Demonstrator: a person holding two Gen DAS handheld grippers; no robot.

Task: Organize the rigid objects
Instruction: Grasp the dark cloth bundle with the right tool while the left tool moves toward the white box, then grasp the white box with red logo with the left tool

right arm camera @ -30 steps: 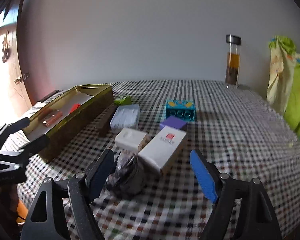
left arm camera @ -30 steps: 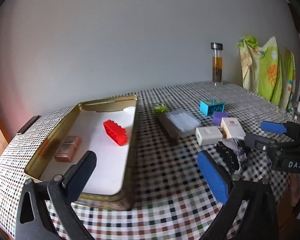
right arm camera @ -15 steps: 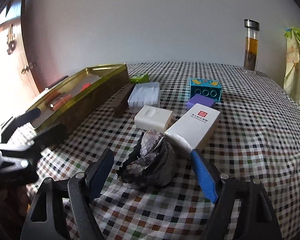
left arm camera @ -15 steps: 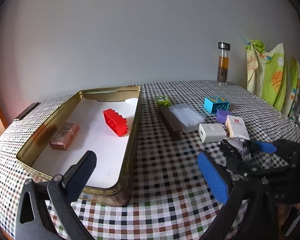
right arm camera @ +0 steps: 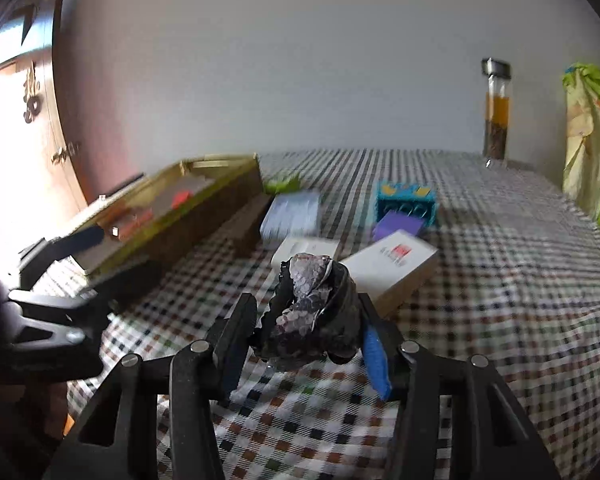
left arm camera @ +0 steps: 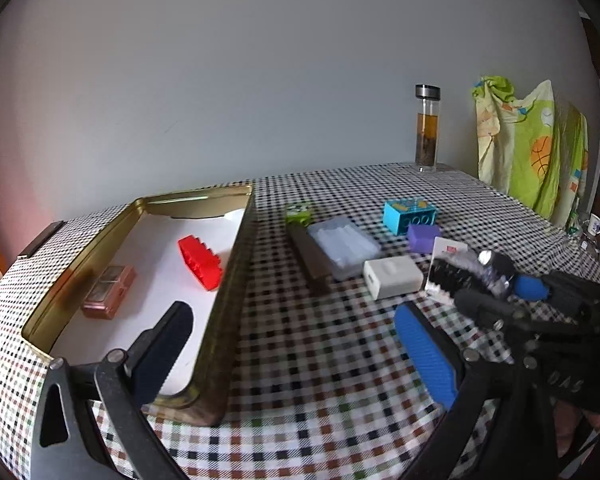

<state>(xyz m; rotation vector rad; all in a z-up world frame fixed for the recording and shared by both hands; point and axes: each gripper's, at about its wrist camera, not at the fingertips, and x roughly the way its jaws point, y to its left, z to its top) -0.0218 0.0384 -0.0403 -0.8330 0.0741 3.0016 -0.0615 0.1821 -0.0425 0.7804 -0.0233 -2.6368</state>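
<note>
My right gripper (right arm camera: 306, 332) is shut on a dark scaly hair clip (right arm camera: 312, 308) and holds it just above the checked table; it also shows in the left wrist view (left arm camera: 476, 276). My left gripper (left arm camera: 296, 344) is open and empty at the near right corner of a gold tin tray (left arm camera: 236, 264). In the tray lie a red brick (left arm camera: 200, 262) and a small pink case (left arm camera: 108, 292). On the cloth lie a white charger (left arm camera: 392, 276), a white box (right arm camera: 388, 268), a purple block (left arm camera: 422, 236), a teal brick (left arm camera: 408, 216), a clear case (left arm camera: 344, 246), a brown bar (left arm camera: 308, 256) and a green piece (left arm camera: 298, 212).
A glass bottle (left arm camera: 427, 128) with amber liquid stands at the far table edge by the wall. A green patterned cloth (left arm camera: 532, 144) hangs at the right. A wooden door (right arm camera: 24, 120) is at the left.
My right gripper has moved forward around the hair clip, shut on it and raised it slightly. My left gripper has drifted a little toward the tray and stays open.
</note>
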